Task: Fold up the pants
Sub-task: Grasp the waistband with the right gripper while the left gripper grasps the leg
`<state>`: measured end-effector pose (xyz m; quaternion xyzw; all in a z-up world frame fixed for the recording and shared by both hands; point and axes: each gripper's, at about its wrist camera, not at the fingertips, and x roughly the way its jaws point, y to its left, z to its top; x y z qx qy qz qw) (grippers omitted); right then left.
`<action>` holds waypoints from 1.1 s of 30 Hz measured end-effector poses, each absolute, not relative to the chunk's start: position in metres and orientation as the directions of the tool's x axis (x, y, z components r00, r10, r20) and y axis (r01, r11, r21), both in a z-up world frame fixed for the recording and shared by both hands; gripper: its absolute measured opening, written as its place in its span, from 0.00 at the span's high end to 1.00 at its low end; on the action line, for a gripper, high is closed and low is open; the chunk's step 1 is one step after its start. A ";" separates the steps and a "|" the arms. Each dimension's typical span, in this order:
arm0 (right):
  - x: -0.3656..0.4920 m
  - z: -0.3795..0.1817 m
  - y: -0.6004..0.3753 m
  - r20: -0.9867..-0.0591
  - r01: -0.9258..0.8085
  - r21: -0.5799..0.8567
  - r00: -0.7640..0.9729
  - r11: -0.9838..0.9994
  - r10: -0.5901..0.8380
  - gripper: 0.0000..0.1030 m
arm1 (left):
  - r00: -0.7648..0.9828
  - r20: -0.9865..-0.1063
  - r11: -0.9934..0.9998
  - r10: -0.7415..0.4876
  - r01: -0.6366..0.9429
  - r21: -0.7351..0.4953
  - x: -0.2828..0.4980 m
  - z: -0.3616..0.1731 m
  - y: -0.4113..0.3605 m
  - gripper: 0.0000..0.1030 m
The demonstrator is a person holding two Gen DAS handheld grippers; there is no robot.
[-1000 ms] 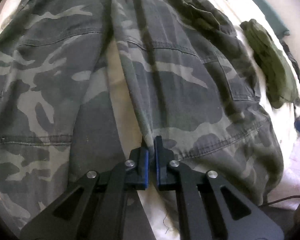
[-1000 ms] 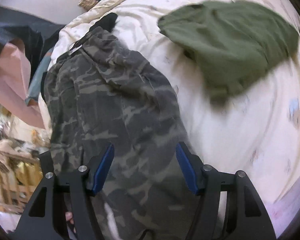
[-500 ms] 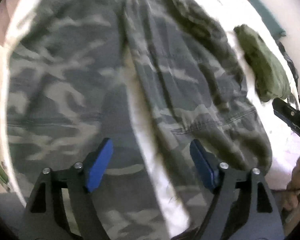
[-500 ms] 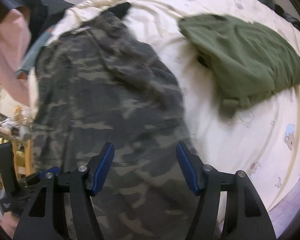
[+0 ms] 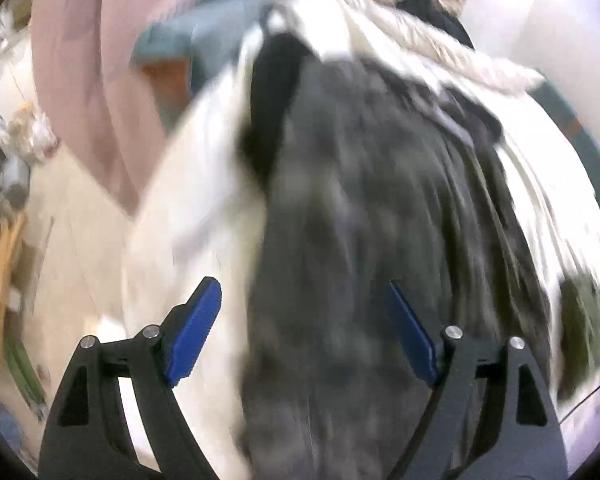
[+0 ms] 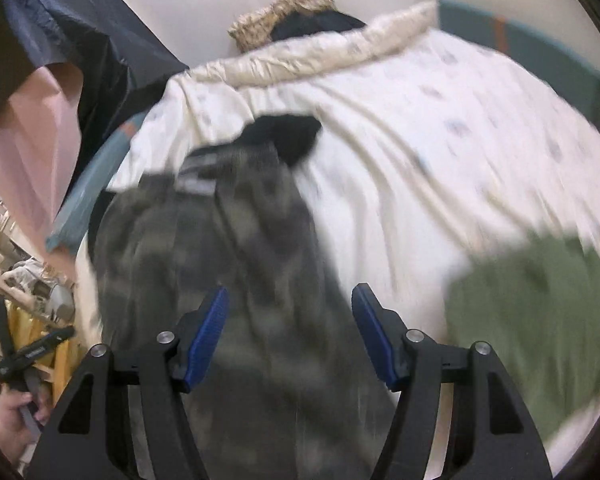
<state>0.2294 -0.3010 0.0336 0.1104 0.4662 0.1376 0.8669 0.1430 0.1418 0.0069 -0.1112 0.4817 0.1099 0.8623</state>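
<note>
The camouflage pants point(image 5: 364, 240) lie stretched lengthwise on a white printed bedsheet point(image 6: 440, 160), both views blurred by motion. My left gripper point(image 5: 304, 324) is open and empty above the near end of the pants. My right gripper point(image 6: 290, 332) is also open and empty, over the pants point(image 6: 236, 264). The left gripper also shows small at the lower left of the right wrist view point(image 6: 28, 356), held in a hand.
A folded green garment point(image 6: 536, 320) lies on the sheet to the right of the pants. A black cloth point(image 6: 288, 136) lies at the pants' far end. A cream quilt point(image 6: 320, 52) and a pink curtain point(image 5: 88, 80) are at the back and left.
The left gripper let go of the pant leg and opened wide. Both grippers swung back and tilted up, so the far end of the bed now shows.
</note>
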 end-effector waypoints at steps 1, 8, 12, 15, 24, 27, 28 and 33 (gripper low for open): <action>0.267 0.027 -0.291 -0.778 -0.160 0.304 0.528 0.939 0.341 0.36 | 0.530 -0.844 0.958 0.085 -0.275 -0.076 0.166 0.009 0.142 0.21; 0.442 -0.062 -0.248 -0.838 -0.167 0.254 0.454 0.953 0.303 0.37 | 0.464 -0.874 0.983 0.143 -0.171 0.070 0.344 -0.031 0.134 0.22; 0.490 -0.108 -0.228 -0.855 -0.162 0.309 0.383 0.937 0.348 0.40 | 0.473 -0.844 0.967 0.253 -0.164 0.197 0.391 -0.049 0.130 0.22; 0.503 -0.132 -0.205 -0.882 -0.220 0.308 0.299 0.926 0.364 0.51 | 0.402 -0.875 0.961 0.270 -0.159 0.224 0.409 -0.076 0.137 0.20; 0.440 -0.047 -0.176 -0.811 -0.406 0.011 0.531 0.914 0.245 1.00 | 0.438 -0.857 0.962 0.272 -0.151 0.228 0.407 -0.080 0.141 0.19; 0.444 -0.024 -0.177 -0.777 -0.365 -0.074 0.605 0.928 0.176 1.00 | 0.437 -0.857 0.961 0.273 -0.159 0.225 0.405 -0.079 0.140 0.19; 0.448 -0.021 -0.176 -0.769 -0.345 -0.109 0.624 0.932 0.141 1.00 | 0.442 -0.857 0.963 0.265 -0.165 0.212 0.404 -0.077 0.139 0.19; 0.479 -0.040 -0.159 -0.730 -0.268 -0.368 0.676 0.890 -0.099 1.00 | 0.446 -0.853 0.961 0.272 -0.163 0.222 0.415 -0.077 0.127 0.19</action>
